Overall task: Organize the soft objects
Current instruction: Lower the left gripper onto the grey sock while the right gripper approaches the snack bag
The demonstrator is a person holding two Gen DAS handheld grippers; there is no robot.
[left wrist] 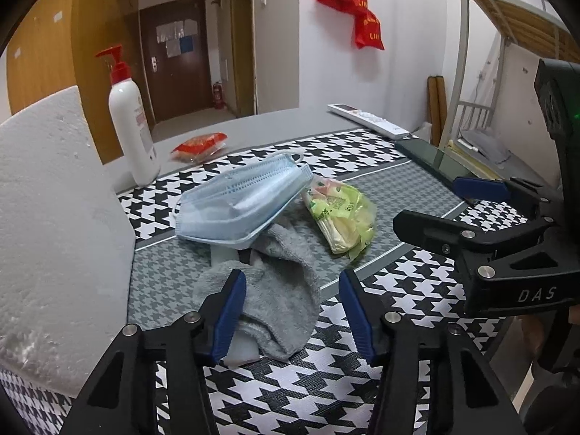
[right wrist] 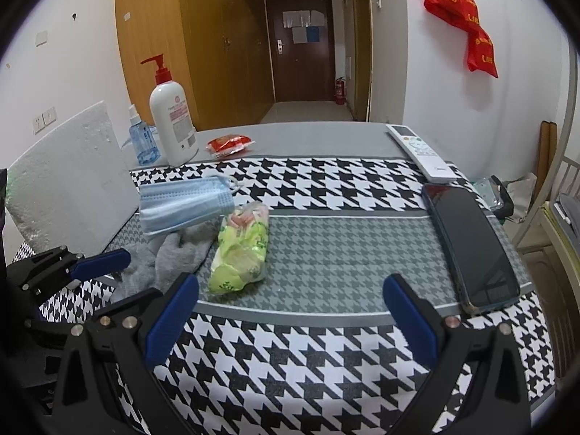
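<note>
A grey sock (left wrist: pixel 282 282) lies crumpled on the houndstooth cloth (left wrist: pixel 311 380), with a stack of blue face masks (left wrist: pixel 243 199) resting on its far end. Beside them on the right is a green-yellow tissue pack (left wrist: pixel 340 214). My left gripper (left wrist: pixel 291 275) straddles the sock's near end. Its left pad is against the fabric, its right pad stands clear of it, and the jaws are open. My right gripper (right wrist: pixel 291 279) hovers open over bare cloth, right of the tissue pack (right wrist: pixel 241 250), with nothing between its fingers. A small white object (left wrist: pixel 239 353) peeks from under the sock.
A white foam board (right wrist: pixel 69 181) stands along the left edge. At the back are a pump bottle (right wrist: pixel 172 119), a blue spray bottle (right wrist: pixel 141 141) and a red packet (right wrist: pixel 228 145). A remote (right wrist: pixel 420 152) and a dark phone (right wrist: pixel 471 246) lie on the right.
</note>
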